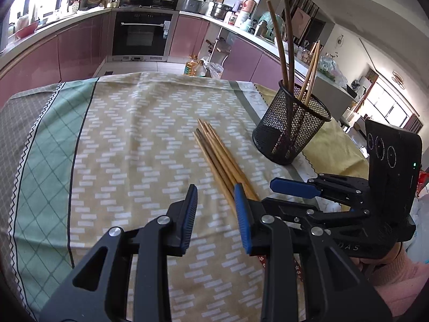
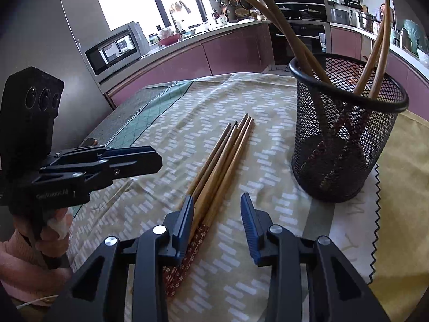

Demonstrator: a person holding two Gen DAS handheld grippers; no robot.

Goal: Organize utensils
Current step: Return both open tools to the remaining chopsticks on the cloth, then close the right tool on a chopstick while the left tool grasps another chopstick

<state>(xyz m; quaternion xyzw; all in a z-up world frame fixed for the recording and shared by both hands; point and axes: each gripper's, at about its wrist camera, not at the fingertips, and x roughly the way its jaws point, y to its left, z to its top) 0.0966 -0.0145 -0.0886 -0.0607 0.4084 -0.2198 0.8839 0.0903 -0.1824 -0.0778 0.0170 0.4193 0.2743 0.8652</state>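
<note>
A bundle of wooden chopsticks (image 1: 219, 155) lies on the patterned tablecloth, also in the right wrist view (image 2: 222, 161), with red flowered handles toward me. A black mesh holder (image 1: 292, 123) stands upright to their right with several chopsticks in it; it also shows in the right wrist view (image 2: 346, 128). My left gripper (image 1: 215, 196) is open and empty, its right finger beside the chopsticks' near ends. My right gripper (image 2: 217, 208) is open and empty, low over the bundle's handle end, its left finger touching or just above the bundle. The other gripper shows in each view (image 1: 295, 187) (image 2: 131, 158).
The tablecloth (image 1: 128, 134) covers the table, with a yellow cloth (image 2: 402, 187) under the holder's right side. The table's far edge drops to the kitchen floor, where an oil bottle (image 1: 191, 67) stands. Cabinets and an oven (image 1: 142, 35) lie beyond.
</note>
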